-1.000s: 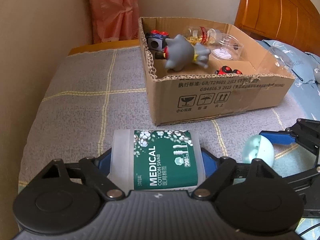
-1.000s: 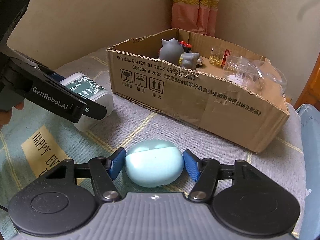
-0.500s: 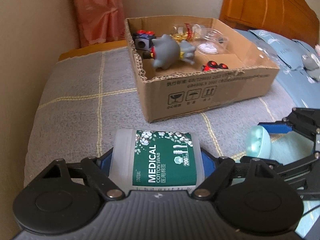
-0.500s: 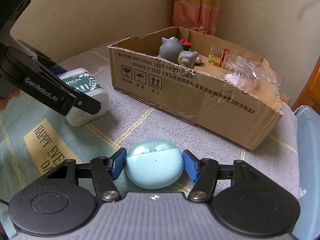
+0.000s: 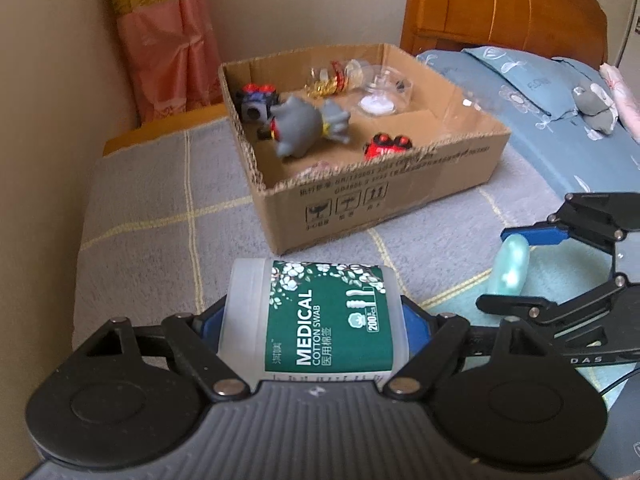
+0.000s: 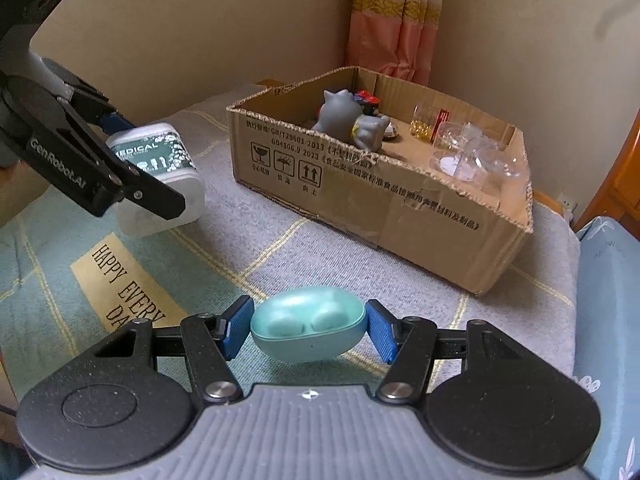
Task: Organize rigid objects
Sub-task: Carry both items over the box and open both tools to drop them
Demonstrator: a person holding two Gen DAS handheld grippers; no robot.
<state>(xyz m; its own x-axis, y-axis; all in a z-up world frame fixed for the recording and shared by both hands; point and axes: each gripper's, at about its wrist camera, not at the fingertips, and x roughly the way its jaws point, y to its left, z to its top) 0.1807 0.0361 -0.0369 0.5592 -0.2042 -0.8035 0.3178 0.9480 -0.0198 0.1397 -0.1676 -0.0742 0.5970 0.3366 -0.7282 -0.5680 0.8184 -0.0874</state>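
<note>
My left gripper (image 5: 316,322) is shut on a white tub of medical cotton swabs (image 5: 320,320) with a green label, held above the grey blanket. In the right wrist view the same tub (image 6: 160,168) shows at the left between the left gripper's fingers (image 6: 152,196). My right gripper (image 6: 306,330) is shut on a pale teal earbud case (image 6: 308,324), lifted off the bed; that case (image 5: 512,266) shows at the right of the left wrist view. An open cardboard box (image 5: 380,200) lies ahead, holding a grey toy figure (image 5: 304,126), clear plastic pieces (image 6: 464,152) and small red toys (image 5: 386,146).
The bed carries a grey checked blanket (image 5: 160,240) and a teal one with lettering (image 6: 120,276). A wall and a pink curtain (image 5: 168,36) stand behind the box. A wooden headboard (image 5: 500,8), blue pillow (image 5: 532,84) and a grey plush (image 5: 596,106) lie to the right.
Both grippers have risen with their loads, so the box looks lower and farther. The left gripper has rolled a little. The teal case now hangs clear of the blanket.
</note>
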